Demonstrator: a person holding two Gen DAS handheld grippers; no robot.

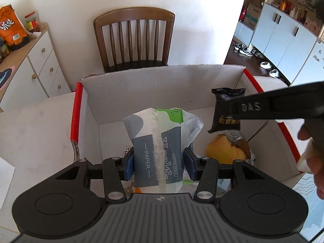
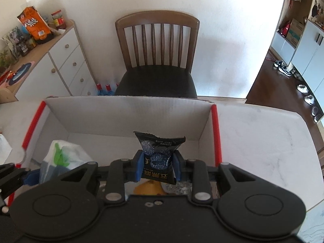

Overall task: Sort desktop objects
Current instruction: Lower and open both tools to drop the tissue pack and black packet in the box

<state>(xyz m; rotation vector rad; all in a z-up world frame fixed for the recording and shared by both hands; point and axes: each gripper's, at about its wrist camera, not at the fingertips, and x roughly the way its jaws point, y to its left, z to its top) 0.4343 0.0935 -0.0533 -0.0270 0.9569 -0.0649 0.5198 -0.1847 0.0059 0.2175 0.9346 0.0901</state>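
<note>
Black foil snack packet (image 2: 160, 158) hangs upright, pinched at its sides in my right gripper (image 2: 157, 167), directly above the open cardboard box (image 2: 125, 117), while my left gripper (image 1: 160, 165), just leftward, clamps the tissue pack (image 1: 158, 141) lengthwise over it.

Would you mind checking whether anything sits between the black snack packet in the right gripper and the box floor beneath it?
The black snack packet hangs over the cardboard box; a yellow packaged item lies on the box floor roughly beneath it. Nothing else visible intervenes.
</note>
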